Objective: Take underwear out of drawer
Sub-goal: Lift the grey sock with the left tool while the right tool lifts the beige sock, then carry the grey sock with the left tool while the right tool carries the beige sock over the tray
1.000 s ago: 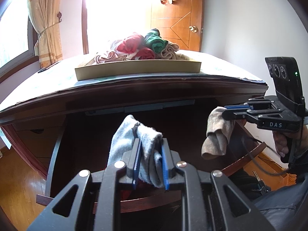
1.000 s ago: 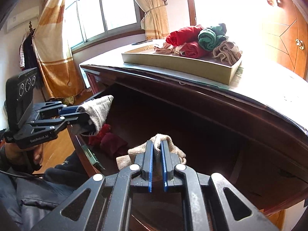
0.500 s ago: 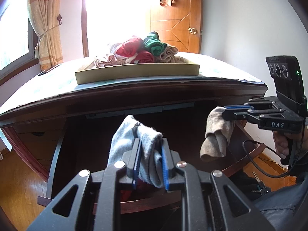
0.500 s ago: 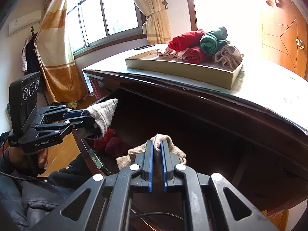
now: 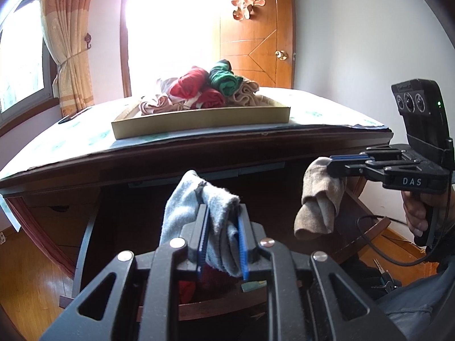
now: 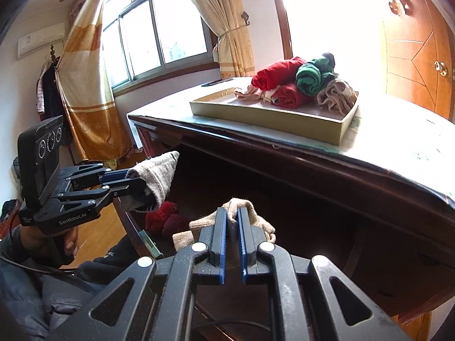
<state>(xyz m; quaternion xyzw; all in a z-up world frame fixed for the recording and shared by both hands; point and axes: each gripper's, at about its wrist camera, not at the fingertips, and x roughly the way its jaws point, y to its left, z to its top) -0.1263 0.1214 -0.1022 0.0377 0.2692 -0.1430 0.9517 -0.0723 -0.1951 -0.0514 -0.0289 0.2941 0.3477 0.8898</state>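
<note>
My left gripper (image 5: 221, 213) is shut on a grey piece of underwear (image 5: 182, 207) and holds it above the open dark wooden drawer (image 5: 85, 227). It also shows in the right wrist view (image 6: 136, 182) with the grey piece (image 6: 159, 173). My right gripper (image 6: 231, 213) is shut on a beige piece of underwear (image 6: 256, 218), seen hanging in the left wrist view (image 5: 318, 201) from the gripper (image 5: 335, 162). Red pieces (image 6: 165, 218) lie in the drawer.
A shallow cardboard tray (image 5: 199, 122) on the desk top (image 5: 71, 139) holds rolled red, green and beige garments (image 5: 210, 88). A wooden door (image 5: 256, 28) stands behind. Curtains (image 6: 85, 85) and a window are at left. Keys (image 5: 384, 278) hang at lower right.
Both grippers have risen a little with their garments, so the desk top and tray sit lower in view. Both grips are unchanged.
</note>
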